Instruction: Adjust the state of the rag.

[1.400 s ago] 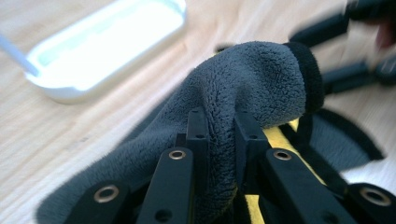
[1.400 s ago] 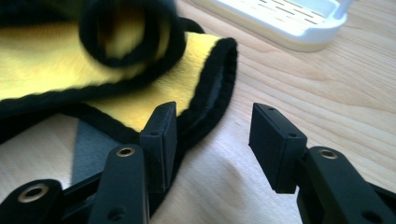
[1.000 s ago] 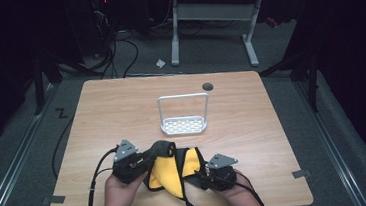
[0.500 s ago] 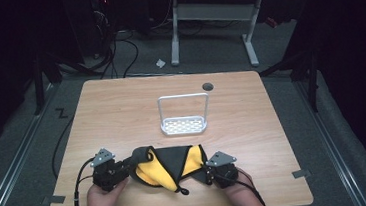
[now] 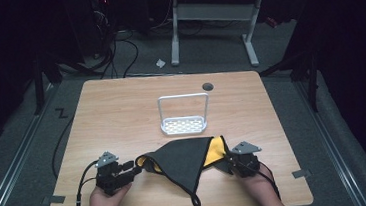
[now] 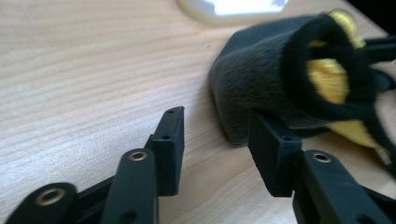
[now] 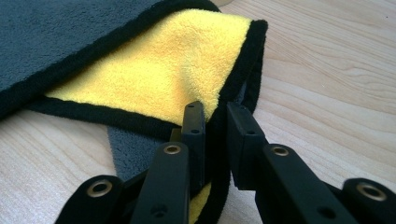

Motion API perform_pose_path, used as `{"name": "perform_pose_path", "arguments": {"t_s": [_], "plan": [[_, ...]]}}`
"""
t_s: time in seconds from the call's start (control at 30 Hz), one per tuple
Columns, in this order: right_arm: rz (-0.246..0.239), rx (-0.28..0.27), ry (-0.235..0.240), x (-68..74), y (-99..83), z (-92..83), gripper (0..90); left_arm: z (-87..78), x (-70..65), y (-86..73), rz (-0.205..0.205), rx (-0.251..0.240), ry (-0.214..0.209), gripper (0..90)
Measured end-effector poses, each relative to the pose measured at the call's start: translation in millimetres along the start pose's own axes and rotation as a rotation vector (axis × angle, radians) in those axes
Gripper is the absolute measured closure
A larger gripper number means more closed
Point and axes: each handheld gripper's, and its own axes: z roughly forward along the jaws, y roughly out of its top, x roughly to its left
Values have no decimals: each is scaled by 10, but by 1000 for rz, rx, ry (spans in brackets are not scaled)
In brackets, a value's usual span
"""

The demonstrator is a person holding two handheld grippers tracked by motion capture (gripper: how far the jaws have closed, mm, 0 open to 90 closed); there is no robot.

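Low centre of the high view: cloth [image 5: 186, 158] half-folded on desk [image 5: 121, 113]. Left tool [image 5: 135, 169] just spread, released, empty; right tool [image 5: 224, 160] pinching cloth's hem. Final folding remains.

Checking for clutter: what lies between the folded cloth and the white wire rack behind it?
Nothing: in the high view a narrow strip of bare table separates the cloth from the rack.
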Motion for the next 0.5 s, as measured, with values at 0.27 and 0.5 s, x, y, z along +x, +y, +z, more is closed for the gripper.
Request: {"name": "perform_pose_path", "arguments": {"t_s": [0.27,0.5], "plan": [[-1,-1,16,31,11,5,780,-314,-7,-16,7,-74,52,509],[-9,-2,21,51,17,12,775,-460,-106,23,51,-122,47,499]]}}
